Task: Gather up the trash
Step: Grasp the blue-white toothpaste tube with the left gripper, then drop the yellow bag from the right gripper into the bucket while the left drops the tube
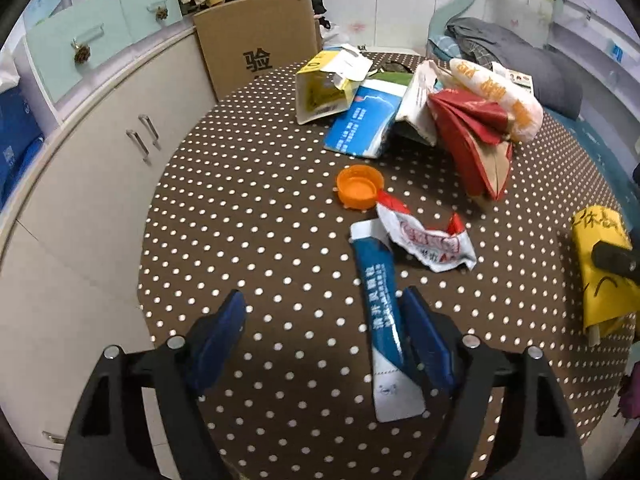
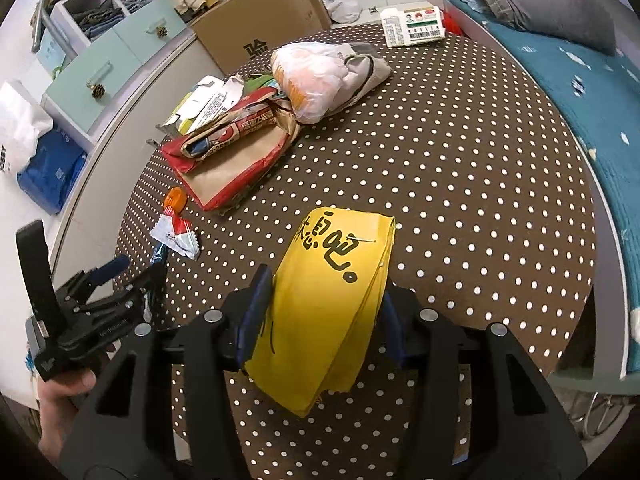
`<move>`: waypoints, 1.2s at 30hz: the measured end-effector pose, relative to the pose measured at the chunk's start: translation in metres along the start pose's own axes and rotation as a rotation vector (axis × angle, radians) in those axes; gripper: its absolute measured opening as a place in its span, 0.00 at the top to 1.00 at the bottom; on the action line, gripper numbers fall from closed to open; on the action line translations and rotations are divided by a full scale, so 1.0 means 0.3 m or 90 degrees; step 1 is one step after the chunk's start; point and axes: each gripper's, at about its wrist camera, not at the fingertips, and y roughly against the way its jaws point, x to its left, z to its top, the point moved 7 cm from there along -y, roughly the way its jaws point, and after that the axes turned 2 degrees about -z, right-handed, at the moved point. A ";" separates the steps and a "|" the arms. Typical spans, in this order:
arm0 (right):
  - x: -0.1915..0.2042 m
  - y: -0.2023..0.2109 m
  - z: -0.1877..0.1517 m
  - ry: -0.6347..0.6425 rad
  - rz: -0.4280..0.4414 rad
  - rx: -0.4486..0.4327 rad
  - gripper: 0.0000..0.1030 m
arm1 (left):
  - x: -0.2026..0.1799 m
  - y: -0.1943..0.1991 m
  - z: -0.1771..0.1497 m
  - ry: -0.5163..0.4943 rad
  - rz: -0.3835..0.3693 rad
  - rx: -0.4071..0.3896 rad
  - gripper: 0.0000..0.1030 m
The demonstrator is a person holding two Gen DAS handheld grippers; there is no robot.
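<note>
My left gripper (image 1: 324,304) is open over the brown polka-dot table (image 1: 248,216). A blue and white squeezed tube (image 1: 382,312) lies flat against the inside of its right finger. Beyond it lie a crumpled red and white wrapper (image 1: 428,240) and an orange cap (image 1: 358,186). My right gripper (image 2: 326,284) is shut on a folded yellow paper bag (image 2: 332,300) with black writing, held above the table. The bag also shows at the right edge of the left wrist view (image 1: 604,272). The left gripper shows in the right wrist view (image 2: 120,276).
A pile of trash sits at the far side: yellow carton (image 1: 320,88), blue pouch (image 1: 364,124), red paper bag (image 1: 476,140), orange-printed plastic bag (image 1: 500,96). A cardboard box (image 1: 260,36) stands behind the table, cabinets (image 1: 100,152) left, a bed (image 2: 580,80) right.
</note>
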 end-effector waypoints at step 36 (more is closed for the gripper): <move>-0.690 0.330 0.298 -0.182 -0.048 -0.203 0.64 | -0.746 0.225 0.490 -0.126 -0.247 -0.181 0.91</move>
